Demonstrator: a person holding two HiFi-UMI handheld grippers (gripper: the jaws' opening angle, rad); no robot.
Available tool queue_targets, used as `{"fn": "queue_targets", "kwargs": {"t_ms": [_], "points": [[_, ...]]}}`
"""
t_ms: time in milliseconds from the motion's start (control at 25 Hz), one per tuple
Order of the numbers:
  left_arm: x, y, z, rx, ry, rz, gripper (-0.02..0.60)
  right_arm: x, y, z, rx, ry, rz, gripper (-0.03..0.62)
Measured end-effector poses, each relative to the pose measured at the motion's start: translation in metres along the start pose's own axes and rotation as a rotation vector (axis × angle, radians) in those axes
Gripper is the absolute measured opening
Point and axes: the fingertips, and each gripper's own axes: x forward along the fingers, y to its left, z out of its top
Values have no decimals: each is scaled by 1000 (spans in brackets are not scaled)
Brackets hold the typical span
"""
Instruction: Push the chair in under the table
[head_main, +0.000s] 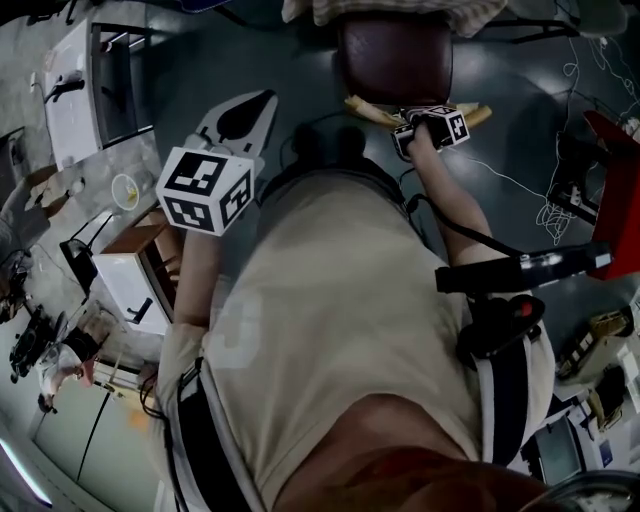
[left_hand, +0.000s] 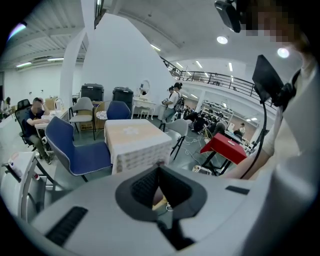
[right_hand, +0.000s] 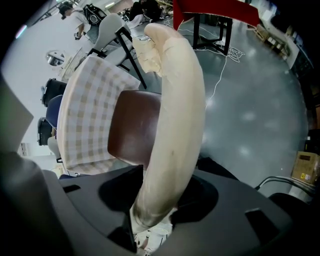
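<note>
The chair stands straight ahead of me, its brown seat (head_main: 395, 55) (right_hand: 132, 130) partly under the table's checked cloth (head_main: 400, 8) (right_hand: 87, 115). Its cream, curved back rail (head_main: 480, 115) (right_hand: 175, 100) runs between the jaws of my right gripper (head_main: 425, 112) (right_hand: 155, 200), which points steeply down and is shut on it. My left gripper (head_main: 266, 98) (left_hand: 159, 172) is held up at the left, away from the chair. It is shut with nothing in it and faces out into the room.
A red table (head_main: 610, 150) (right_hand: 215, 10) stands to the right of the chair, with loose cables (head_main: 550, 210) on the grey floor beside it. White cabinets (head_main: 80, 90) line the left. The left gripper view shows a blue chair (left_hand: 70, 145) and another clothed table (left_hand: 135, 140).
</note>
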Motion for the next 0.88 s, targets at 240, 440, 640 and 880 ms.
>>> {"fn": "queue_targets", "kwargs": {"t_ms": [240,440,640,880], "points": [[-6,3,-5,-21,-9,21,6,-2,-2,1,-7,-3,12,192],[-5,5,-2,-19,-14,20,6,-1,0,0,-11,0,15,192],[-8,3,-11,-22,-10,17,6,4,-5,-3,-20,5,11,192],[-16,-3,-7,-120,-53,-57,6,9,-2,-3,-42,-13,4,195]]}}
